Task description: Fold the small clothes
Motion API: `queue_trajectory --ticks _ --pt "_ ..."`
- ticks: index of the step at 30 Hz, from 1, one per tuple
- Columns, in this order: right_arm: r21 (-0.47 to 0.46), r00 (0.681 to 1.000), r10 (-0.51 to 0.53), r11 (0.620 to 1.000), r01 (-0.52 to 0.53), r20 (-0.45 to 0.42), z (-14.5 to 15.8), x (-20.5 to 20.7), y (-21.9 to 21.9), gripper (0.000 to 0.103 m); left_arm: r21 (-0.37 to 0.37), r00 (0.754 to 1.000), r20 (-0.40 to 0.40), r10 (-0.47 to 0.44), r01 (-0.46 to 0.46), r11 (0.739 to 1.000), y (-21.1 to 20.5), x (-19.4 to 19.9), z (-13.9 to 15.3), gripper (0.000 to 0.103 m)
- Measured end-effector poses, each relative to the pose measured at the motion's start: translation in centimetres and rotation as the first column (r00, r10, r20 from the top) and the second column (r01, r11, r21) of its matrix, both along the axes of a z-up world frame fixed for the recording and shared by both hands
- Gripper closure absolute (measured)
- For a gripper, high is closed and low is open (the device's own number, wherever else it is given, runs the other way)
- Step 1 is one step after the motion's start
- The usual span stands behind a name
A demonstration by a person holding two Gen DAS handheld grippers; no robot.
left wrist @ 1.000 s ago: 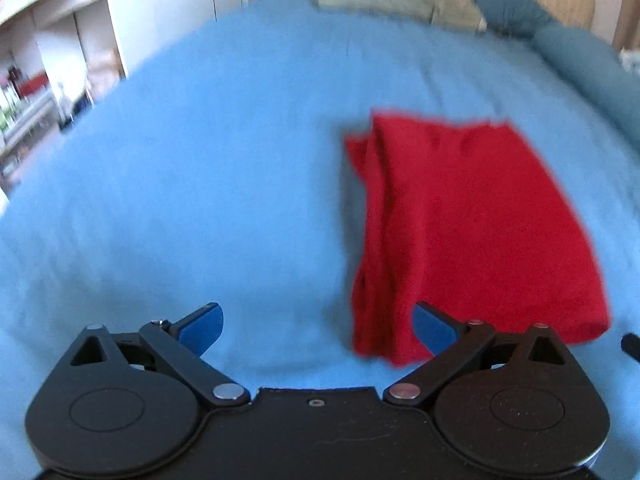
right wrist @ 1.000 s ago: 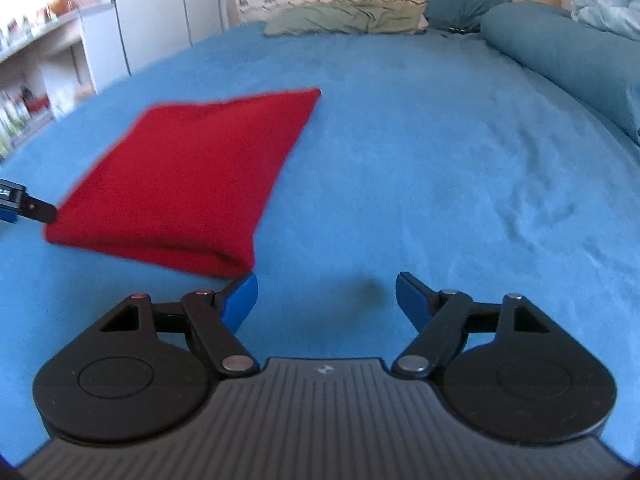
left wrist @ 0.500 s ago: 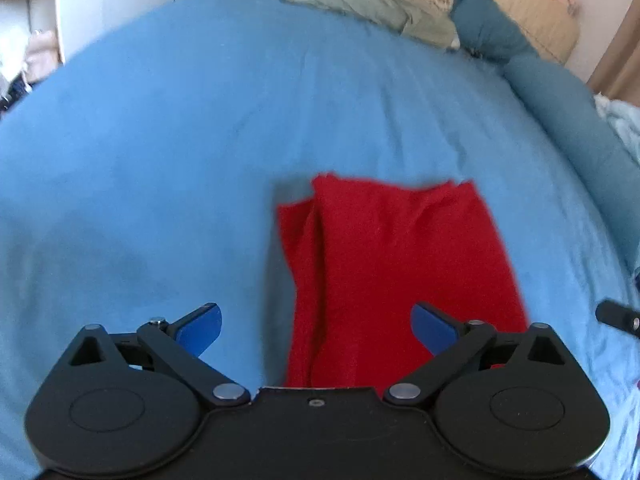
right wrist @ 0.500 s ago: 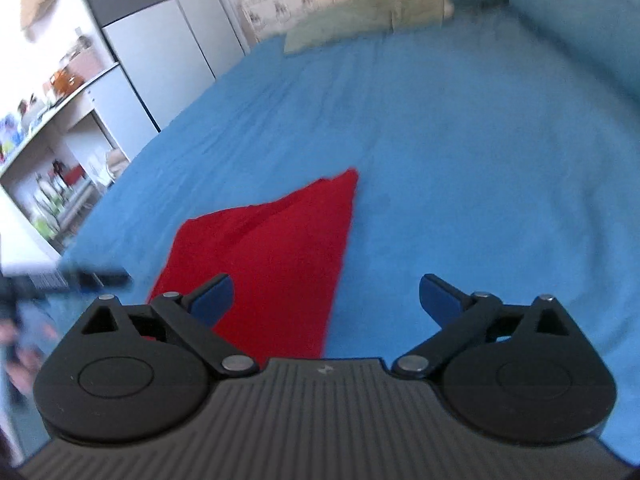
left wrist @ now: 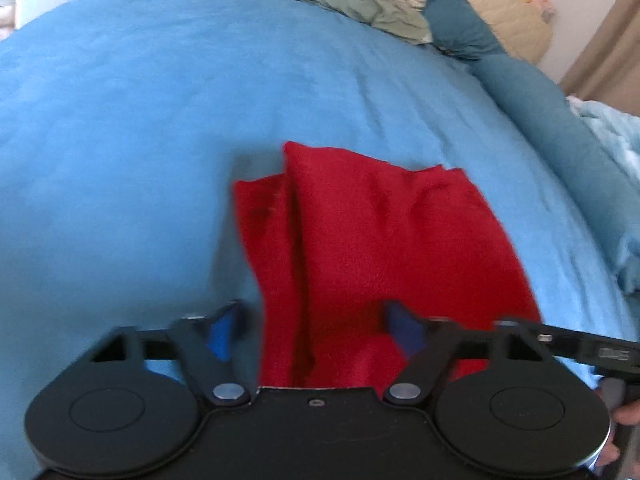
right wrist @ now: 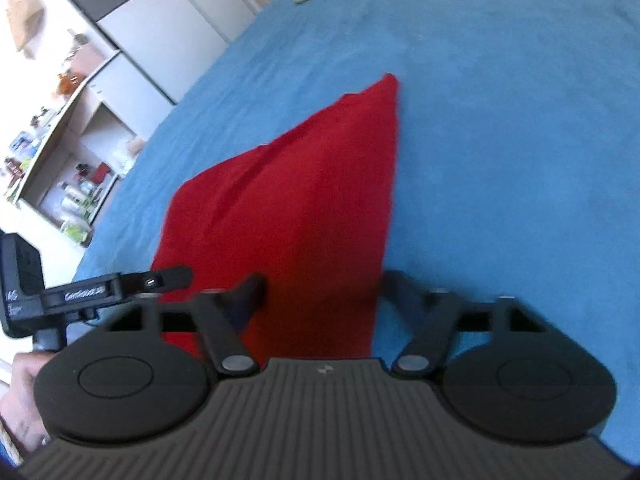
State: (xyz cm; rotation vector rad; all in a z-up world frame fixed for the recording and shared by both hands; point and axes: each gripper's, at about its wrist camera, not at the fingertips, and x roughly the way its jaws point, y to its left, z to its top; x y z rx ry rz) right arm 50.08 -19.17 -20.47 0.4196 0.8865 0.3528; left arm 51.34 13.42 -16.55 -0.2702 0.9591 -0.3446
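Red cloth (left wrist: 372, 248) lies between both spread claws, left claw (left wrist: 314, 330) and right claw (right wrist: 320, 292).

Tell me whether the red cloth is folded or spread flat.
Folded. In the left wrist view the red cloth lies on the blue bedspread with a top layer overlapping a lower one along its left side.

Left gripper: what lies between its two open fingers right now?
In the left wrist view, the near end of the folded red cloth lies between the left gripper's fingers, on the blue bedspread. Neither finger has closed on it.
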Motion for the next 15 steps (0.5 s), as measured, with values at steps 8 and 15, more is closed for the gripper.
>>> queue_trajectory --ticks 8,15 --pt "-0.056 0.995 -0.004 0.998 0.009 0.097 4.9 -2.2 1.2 0.065 -0.007 0.999 0.033 0.002 -0.002 1.000 -1.4 -2.2 4.2 0.079" --pt "-0.116 0.989 0.062 0.992 -0.046 0.137 11.0 -9.1 -2.7 0.065 0.055 0.995 0.076 -0.064 0.060 0.997 -7.0 -9.5 10.0 0.079"
